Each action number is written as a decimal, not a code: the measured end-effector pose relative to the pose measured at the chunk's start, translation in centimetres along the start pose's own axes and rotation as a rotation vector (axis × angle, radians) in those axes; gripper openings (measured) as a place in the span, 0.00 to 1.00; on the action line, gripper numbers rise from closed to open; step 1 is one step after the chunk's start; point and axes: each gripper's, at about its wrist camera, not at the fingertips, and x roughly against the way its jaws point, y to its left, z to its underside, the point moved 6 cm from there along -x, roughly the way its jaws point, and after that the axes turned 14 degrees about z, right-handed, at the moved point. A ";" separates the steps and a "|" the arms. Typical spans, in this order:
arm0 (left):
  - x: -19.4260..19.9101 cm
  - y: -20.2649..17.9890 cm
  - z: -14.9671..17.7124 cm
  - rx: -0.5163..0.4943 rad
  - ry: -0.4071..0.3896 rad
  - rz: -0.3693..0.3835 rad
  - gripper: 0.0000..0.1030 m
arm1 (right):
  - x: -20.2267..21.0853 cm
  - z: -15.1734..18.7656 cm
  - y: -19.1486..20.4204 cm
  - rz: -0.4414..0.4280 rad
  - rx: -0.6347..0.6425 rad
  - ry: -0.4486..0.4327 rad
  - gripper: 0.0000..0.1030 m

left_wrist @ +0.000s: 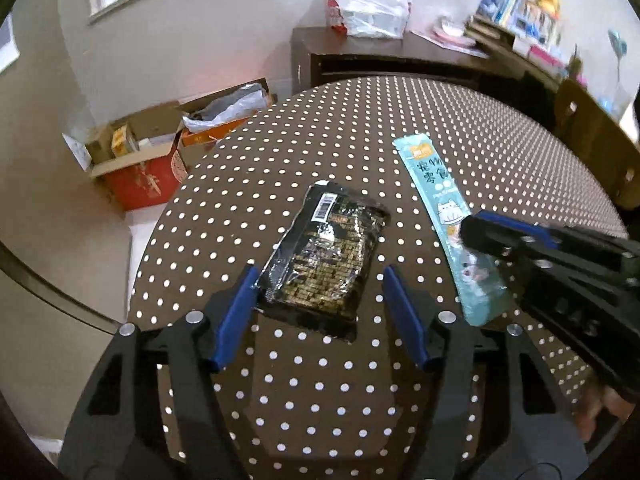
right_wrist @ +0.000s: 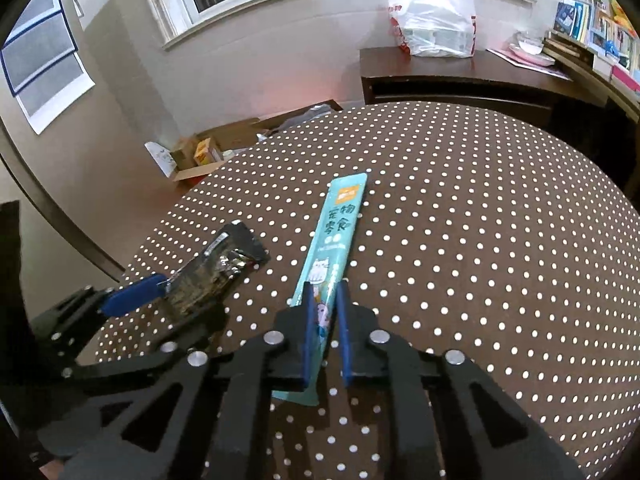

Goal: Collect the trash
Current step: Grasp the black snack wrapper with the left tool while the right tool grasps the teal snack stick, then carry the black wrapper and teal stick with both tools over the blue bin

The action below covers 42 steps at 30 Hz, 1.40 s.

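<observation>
A black foil snack wrapper [left_wrist: 324, 256] lies flat on the brown polka-dot table [left_wrist: 500, 140]. My left gripper [left_wrist: 320, 276] stands open astride its near end; the left blue pad touches the wrapper's edge and the right pad is apart from it. A long teal stick wrapper [right_wrist: 340, 224] with a cat drawing lies to the right of it. My right gripper [right_wrist: 325, 292] is shut on the near part of the teal wrapper, which is pinched narrow between the blue pads. The right gripper [left_wrist: 472, 228] also shows in the left wrist view, over the teal wrapper [left_wrist: 436, 200].
Open cardboard boxes [left_wrist: 136, 160] stand on the floor beyond the table's left edge. A dark sideboard [left_wrist: 360, 60] behind the table carries a white plastic bag [left_wrist: 372, 4] and books [left_wrist: 520, 12]. A wooden chair back [left_wrist: 592, 132] is at the right.
</observation>
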 end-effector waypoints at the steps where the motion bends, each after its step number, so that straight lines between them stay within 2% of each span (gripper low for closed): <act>1: 0.0 -0.1 -0.2 -0.002 -0.003 0.004 0.49 | 0.2 0.1 0.0 -0.006 0.000 -0.002 0.09; 3: -0.1 0.1 -0.5 0.010 -0.004 0.003 0.37 | 0.6 0.1 -0.1 -0.017 0.001 -0.008 0.07; 11: 1.0 0.4 0.2 0.078 -0.045 0.012 0.28 | 2.1 0.9 0.3 -0.059 0.003 -0.017 0.07; 14: 2.3 0.7 0.7 0.106 -0.068 0.029 0.18 | 3.3 1.0 1.0 -0.080 0.008 -0.034 0.07; 22: 7.8 2.0 2.1 0.153 -0.159 0.040 0.16 | 7.0 1.3 4.7 -0.156 0.040 -0.076 0.07; 29: 14.5 7.7 6.7 0.272 -0.227 -0.037 0.16 | 10.3 2.6 11.8 -0.276 0.112 -0.091 0.07; 31: 16.0 9.3 8.2 0.302 -0.238 -0.063 0.16 | 11.0 3.6 14.9 -0.318 0.147 -0.084 0.07; 35: 18.9 13.1 11.5 0.374 -0.257 -0.119 0.16 | 11.5 5.3 20.0 -0.370 0.204 -0.063 0.07; 42: 21.7 19.3 17.1 0.491 -0.259 -0.186 0.16 | 10.7 9.1 28.5 -0.421 0.309 -0.002 0.07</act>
